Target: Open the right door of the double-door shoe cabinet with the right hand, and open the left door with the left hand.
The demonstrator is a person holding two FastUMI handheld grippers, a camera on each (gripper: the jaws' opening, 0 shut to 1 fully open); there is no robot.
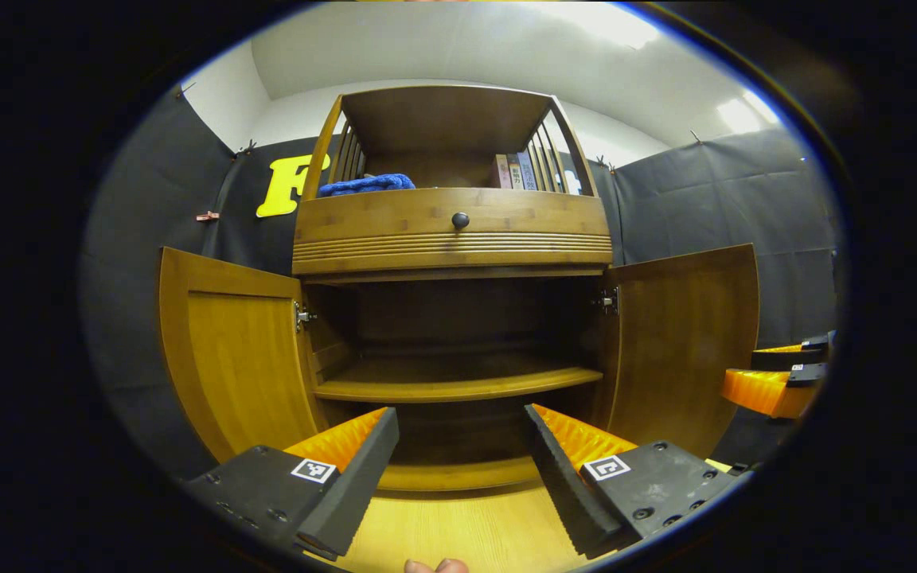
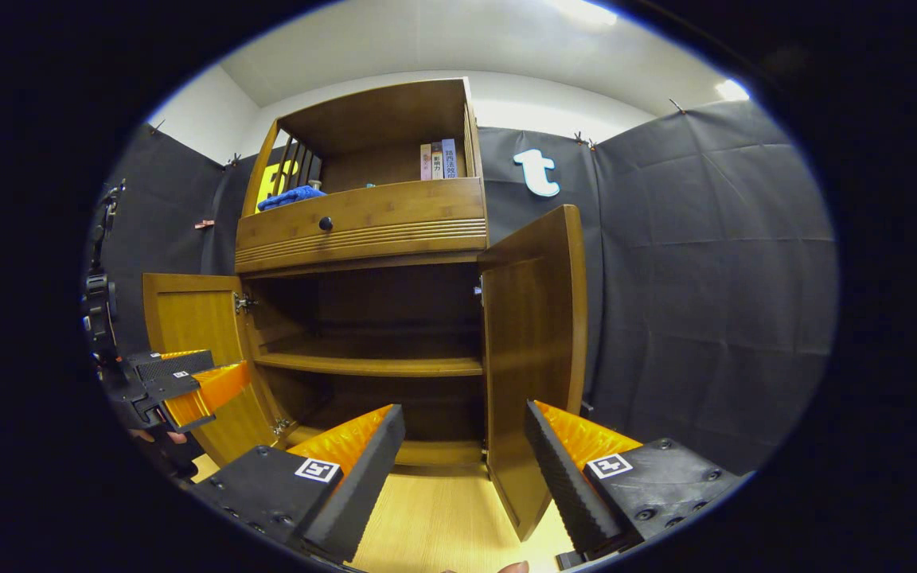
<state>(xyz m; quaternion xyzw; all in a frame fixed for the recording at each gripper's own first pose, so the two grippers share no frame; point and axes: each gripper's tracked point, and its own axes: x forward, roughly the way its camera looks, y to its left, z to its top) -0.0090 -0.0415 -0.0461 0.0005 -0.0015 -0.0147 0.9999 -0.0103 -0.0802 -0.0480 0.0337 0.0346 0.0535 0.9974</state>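
The double-door shoe cabinet [image 1: 454,239] stands against the booth wall on a pale wood floor [image 1: 458,525]. Both lower doors are already swung out.

- Left door [image 1: 239,350]: hinged at the cabinet's left edge, opened wide, inner panel facing forward.
- Right door [image 1: 685,342]: hinged at the right edge, likewise open; in the right gripper view it [image 2: 534,350] stands edge-on just ahead of the gripper.
- Inner shelf [image 1: 458,386]: bare, spanning the opening.
- Drawer knob [image 1: 460,220]: on the drawer above the doors.

Handling, as judged: the doors are rigid wooden panels, moderately heavy, swinging freely on metal hinges [image 1: 303,317]. The finish looks smooth and may slip. Grip the free vertical edge, away from the hinge.

Left gripper [image 1: 458,469]: jaws spread wide, holding nothing. Right gripper [image 2: 462,469]: jaws equally wide, holding nothing.
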